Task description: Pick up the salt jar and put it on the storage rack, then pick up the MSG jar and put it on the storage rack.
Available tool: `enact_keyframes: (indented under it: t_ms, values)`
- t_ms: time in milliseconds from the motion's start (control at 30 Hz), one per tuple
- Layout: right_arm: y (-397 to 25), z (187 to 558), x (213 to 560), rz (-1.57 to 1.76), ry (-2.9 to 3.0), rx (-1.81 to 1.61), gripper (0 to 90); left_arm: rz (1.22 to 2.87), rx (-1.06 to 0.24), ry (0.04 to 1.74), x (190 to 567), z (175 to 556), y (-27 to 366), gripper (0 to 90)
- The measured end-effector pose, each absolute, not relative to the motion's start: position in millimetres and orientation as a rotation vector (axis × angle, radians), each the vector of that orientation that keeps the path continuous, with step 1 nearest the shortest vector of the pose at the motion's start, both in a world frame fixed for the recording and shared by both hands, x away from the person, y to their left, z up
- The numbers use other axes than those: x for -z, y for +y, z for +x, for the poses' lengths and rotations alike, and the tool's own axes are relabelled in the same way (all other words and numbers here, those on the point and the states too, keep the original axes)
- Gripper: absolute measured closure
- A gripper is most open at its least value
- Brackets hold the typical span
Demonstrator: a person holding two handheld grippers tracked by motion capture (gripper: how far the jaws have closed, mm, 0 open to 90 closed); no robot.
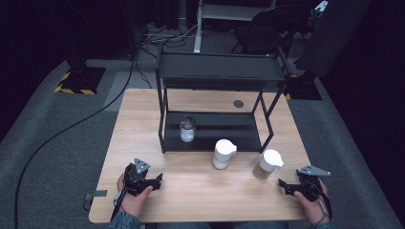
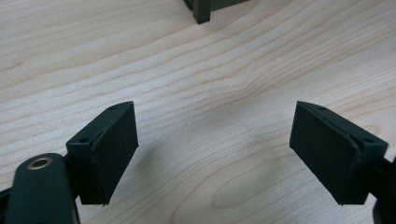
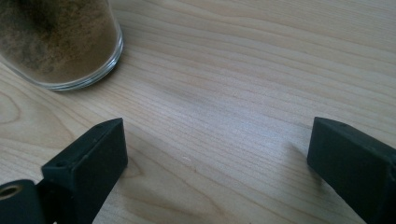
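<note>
A black two-tier rack (image 1: 217,71) stands at the back of the wooden table (image 1: 143,124). On its lower shelf sits a small glass jar (image 1: 187,129) with white contents and a dark lid. In front of the rack stand a white-lidded jar (image 1: 223,153) of white stuff and a white-lidded glass jar (image 1: 267,164) of brown powder, whose base (image 3: 60,42) also appears in the right gripper view. My left gripper (image 1: 156,180) rests low over the table at front left, open and empty (image 2: 215,154). My right gripper (image 1: 283,185) is at front right, open and empty (image 3: 219,163), just right of the brown jar.
A dark round grommet (image 1: 238,103) sits in the tabletop behind the rack. One rack foot (image 2: 201,11) shows ahead of the left gripper. Grey carpet, cables and dark stands surround the table.
</note>
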State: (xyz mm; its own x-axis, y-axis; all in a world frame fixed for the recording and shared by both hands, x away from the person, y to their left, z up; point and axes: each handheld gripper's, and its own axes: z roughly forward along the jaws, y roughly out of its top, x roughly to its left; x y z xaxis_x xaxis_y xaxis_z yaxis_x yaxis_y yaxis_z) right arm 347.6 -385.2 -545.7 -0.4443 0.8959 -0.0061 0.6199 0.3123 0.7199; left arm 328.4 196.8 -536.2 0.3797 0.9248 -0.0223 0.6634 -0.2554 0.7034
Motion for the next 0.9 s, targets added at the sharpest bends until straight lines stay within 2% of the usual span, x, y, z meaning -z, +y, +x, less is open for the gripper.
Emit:
enact_keyframes:
  t_ms: [367,500,900]
  values:
    - [-385.2,347.7,545.6,1.347,2.179,-0.921,4.7,2.027,-0.516,1.374,541.8,328.4,197.3,13.9]
    - [-385.2,347.7,545.6,1.347,2.180,-0.922,4.6,2.035,-0.529,1.341,545.0,328.5,197.0,9.4]
    - [-386.4,348.6,545.5,1.329,2.204,-0.929,3.5,2.046,-0.520,1.331,545.3,329.8,197.2,6.7]
